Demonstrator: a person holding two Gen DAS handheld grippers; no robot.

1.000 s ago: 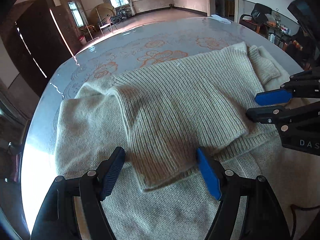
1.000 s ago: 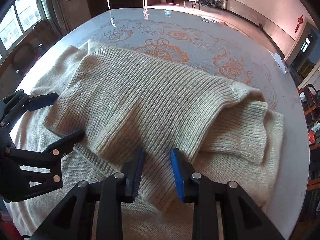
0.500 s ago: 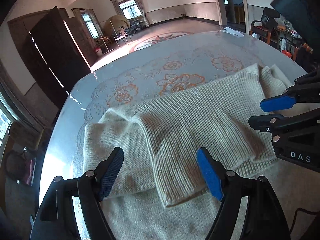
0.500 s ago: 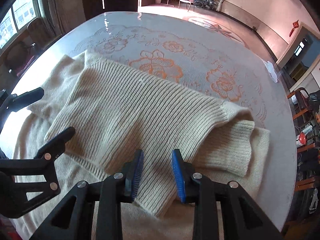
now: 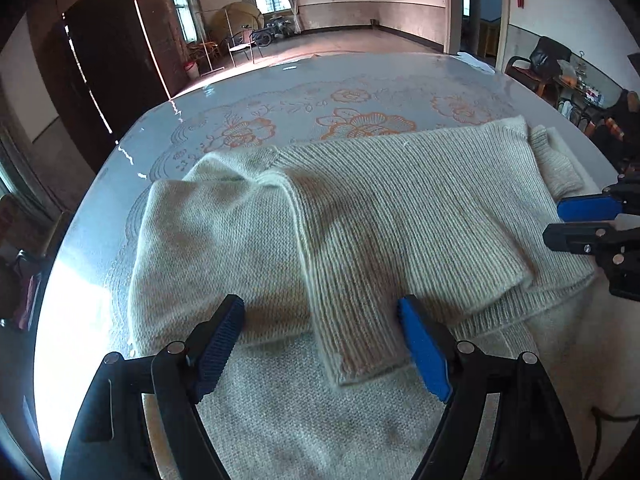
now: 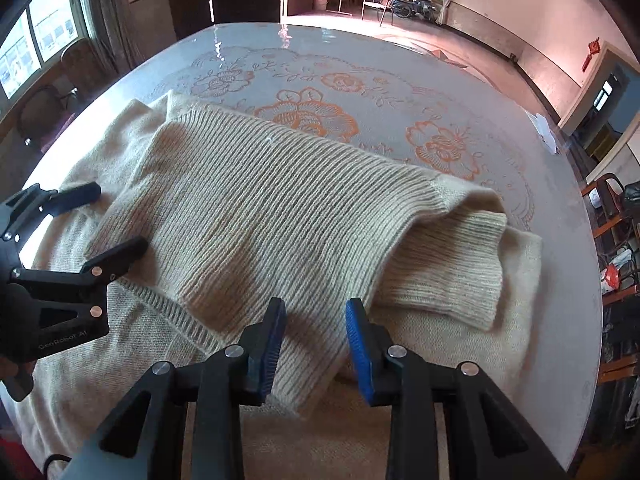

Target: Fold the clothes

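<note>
Now: sweater lies on the table, sleeves crossed over its body | left gripper spread wide, empty, straddling the nearer sleeve cuff, likely lining up a grasp | right gripper parted, empty, over the sleeve's edge.

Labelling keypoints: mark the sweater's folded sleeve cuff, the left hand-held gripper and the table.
folded sleeve cuff (image 6: 452, 280), right wrist view, ribbed end.
left hand-held gripper (image 5: 320, 350), left wrist view, midway between open fingertips.
table (image 6: 360, 68), right wrist view, bare floral top.
</note>
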